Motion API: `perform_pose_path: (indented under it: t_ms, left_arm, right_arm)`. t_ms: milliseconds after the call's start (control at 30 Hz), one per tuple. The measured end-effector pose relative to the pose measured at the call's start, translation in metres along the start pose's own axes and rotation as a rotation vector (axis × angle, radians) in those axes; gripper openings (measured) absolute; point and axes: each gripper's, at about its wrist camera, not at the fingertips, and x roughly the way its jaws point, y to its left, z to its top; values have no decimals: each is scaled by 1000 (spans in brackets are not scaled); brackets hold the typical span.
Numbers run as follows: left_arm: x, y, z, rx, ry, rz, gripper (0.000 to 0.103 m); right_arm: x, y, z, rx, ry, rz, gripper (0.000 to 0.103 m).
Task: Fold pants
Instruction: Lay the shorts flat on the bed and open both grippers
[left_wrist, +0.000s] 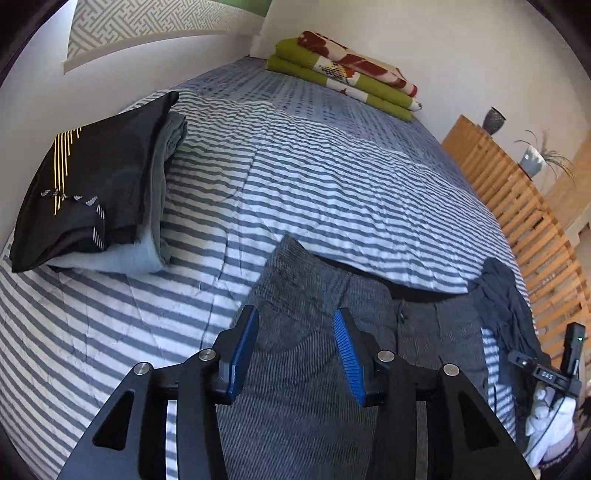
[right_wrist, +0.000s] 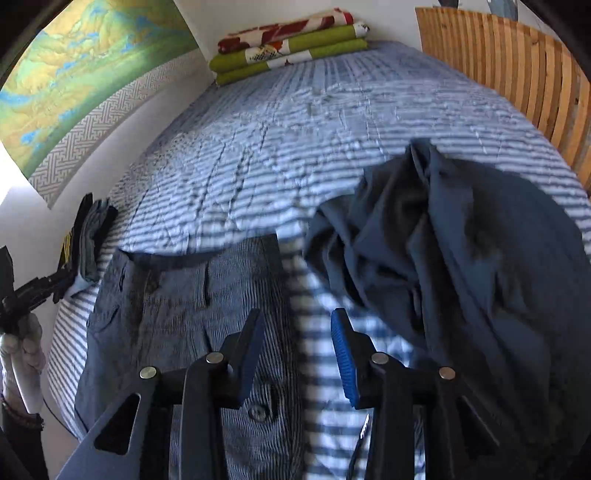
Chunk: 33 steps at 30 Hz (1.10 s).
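Observation:
Grey fine-striped pants (left_wrist: 303, 280) lie spread flat on the striped bed cover (left_wrist: 295, 177), waistband toward the far side. My left gripper (left_wrist: 295, 317) hovers just over the pants' left part, jaws apart, nothing pinched between the blue pads. In the right wrist view the pants (right_wrist: 177, 302) fill the lower left, with a button near the bottom. My right gripper (right_wrist: 298, 321) is open above the pants' right edge, one finger over the cloth and the other over bare cover (right_wrist: 332, 110). A gloved hand (left_wrist: 550, 417) shows at the right border.
A stack of folded clothes (left_wrist: 92, 192), black on top, sits at the left. A crumpled dark blue garment (right_wrist: 461, 266) lies right of the pants. Folded green blankets (left_wrist: 343, 77) rest at the far end. A wooden slatted board (left_wrist: 517, 192) lines the right side.

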Motion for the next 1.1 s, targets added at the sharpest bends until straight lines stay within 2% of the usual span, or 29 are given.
perform_pose_path:
  t_ms: [133,233,367,567,600,633,700,767,833,867,900,933,967,1033,1100]
  left_arm:
    - [-46,-17,-57,26,16,-77,46]
    - [-63,-32,-99,40,52,-119,46]
    - [-67,-68,-151,115,109,-157,46]
    - [-57,-127,-209,213,184,-269,46]
    - [-54,-136,-217,234,203,-281,46]
    - [-50,-144,-227,252,228,-293,46]
    - [-39,-156,-247,308,301,-287,46]
    - [-32,-163,-263,363,338,-250,46]
    - [-32,-163,-267,364,343,-221,46]
    - [-36,-162,-265,345,342,-229,46]
    - [-41,-164,-261,332,335,-244,46]
    - [-48,-168,-257,336,317,-251,46]
    - [-54,-174,-255,357,298,-252,46]
    - [-63,-188,-250,406,265,-253,46]
    - [-61,-199,-245,410,263,-267,46]
  right_arm:
    - [-8,5,-54,-31,89,20,34]
    - [-22,17,-88,-55,125,62,34]
    - [-43,26,-127,-52,167,112,35]
    - [-54,39,-168,-87,272,107,35]
    - [-54,41,-175,-131,283,91,33]
    - [-54,44,-181,-173,284,68,19]
    - [-53,38,-191,-193,286,12,16]
    - [-50,27,-195,-162,316,-3,16]
    - [-55,22,-192,-143,307,52,18]
    - [-60,22,-188,-129,295,83,19]
    - [-67,21,-181,-114,277,123,23]
    - [-73,21,-174,-101,252,157,33]
    - [-79,20,-166,-90,216,172,37]
    - [-86,17,-146,-70,157,175,37]
    - [-83,15,-120,-60,105,170,37]
